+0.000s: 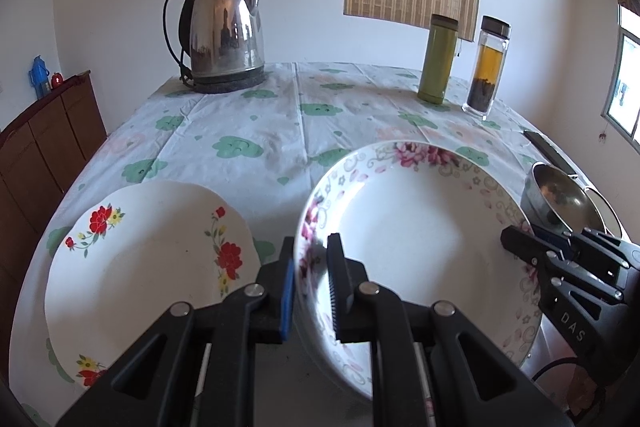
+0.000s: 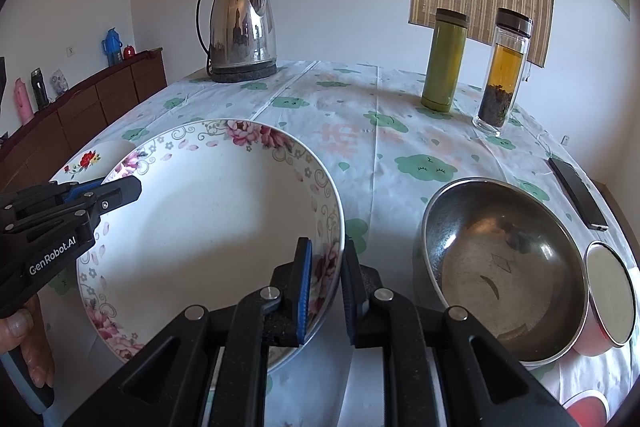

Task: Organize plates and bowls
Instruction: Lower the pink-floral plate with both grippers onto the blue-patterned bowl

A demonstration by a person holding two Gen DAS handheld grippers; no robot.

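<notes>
- Nearest, the left gripper (image 1: 311, 259) has its jaws nearly shut on the left rim of the pink-flowered plate (image 1: 416, 239), one pad inside the rim and one outside.
- The right gripper (image 2: 326, 267) pinches the opposite rim the same way; a two-sided hold probably keeps the wide dish balanced for a lift.
- The plate is round, so it has no long axis; its hollow faces up, tipped slightly, and whether it is clear of the tablecloth (image 1: 256, 115) I cannot tell.
- Just left of the left fingers lies the red-flowered plate (image 1: 148, 259), a likely stacking base.
- Right of the right fingers sits the steel bowl (image 2: 504, 279), mouth up.
- Farthest beyond the fingertips stands the kettle (image 1: 224, 35).
</notes>
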